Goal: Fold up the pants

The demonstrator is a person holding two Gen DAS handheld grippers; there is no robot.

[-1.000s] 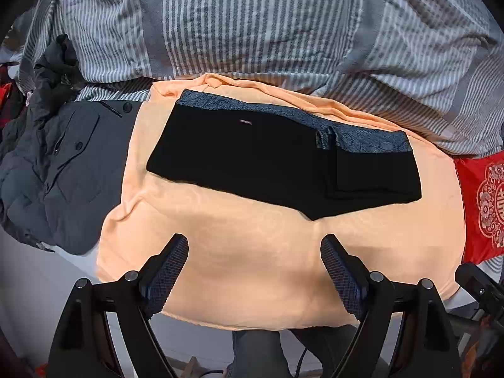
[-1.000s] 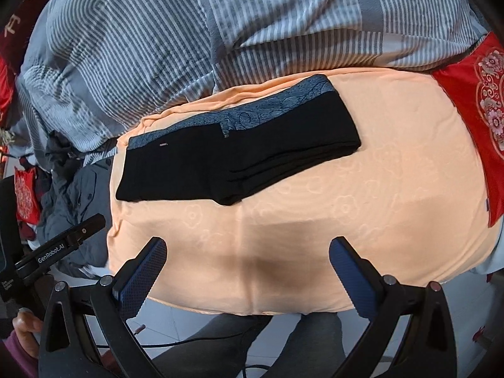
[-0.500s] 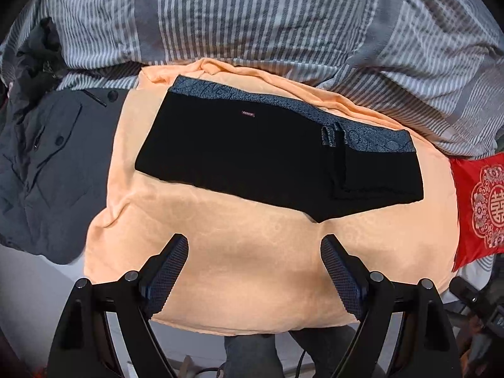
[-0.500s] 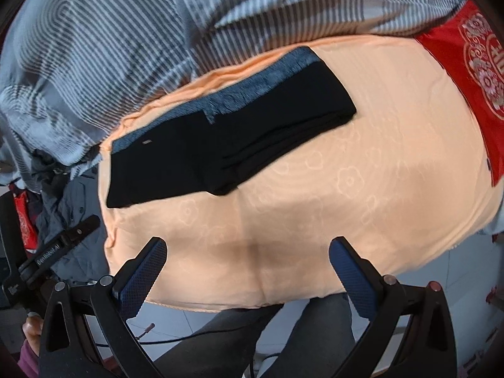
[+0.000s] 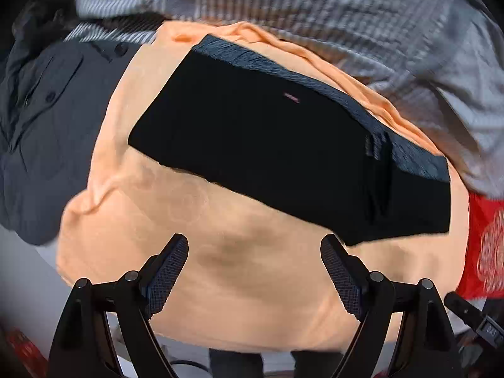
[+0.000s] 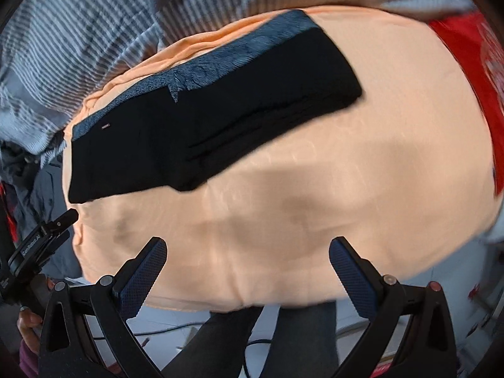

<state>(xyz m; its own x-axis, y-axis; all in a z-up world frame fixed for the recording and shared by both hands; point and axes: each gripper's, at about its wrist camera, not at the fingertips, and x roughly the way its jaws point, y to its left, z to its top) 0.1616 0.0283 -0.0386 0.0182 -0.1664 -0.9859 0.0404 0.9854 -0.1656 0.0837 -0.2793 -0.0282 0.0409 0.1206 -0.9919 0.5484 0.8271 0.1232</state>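
Left wrist view: my left gripper (image 5: 254,253) stands wide apart and empty, above the near part of the orange cloth (image 5: 252,299). The black pants (image 5: 267,145) lie flat on that cloth, well apart from the fingers, grey waistband (image 5: 283,69) along the far edge, one end already doubled over at the right. I judge them laid flat so the next fold runs square. Only this view shows the dark jacket (image 5: 47,126) at left.

Right wrist view: my right gripper (image 6: 248,250) is likewise wide and empty over the cloth's near edge. The pants (image 6: 204,126) sit far and left. Only here do I see the left tool's body (image 6: 37,245) and the red cushion (image 6: 466,56) at right. Both views are blurred.
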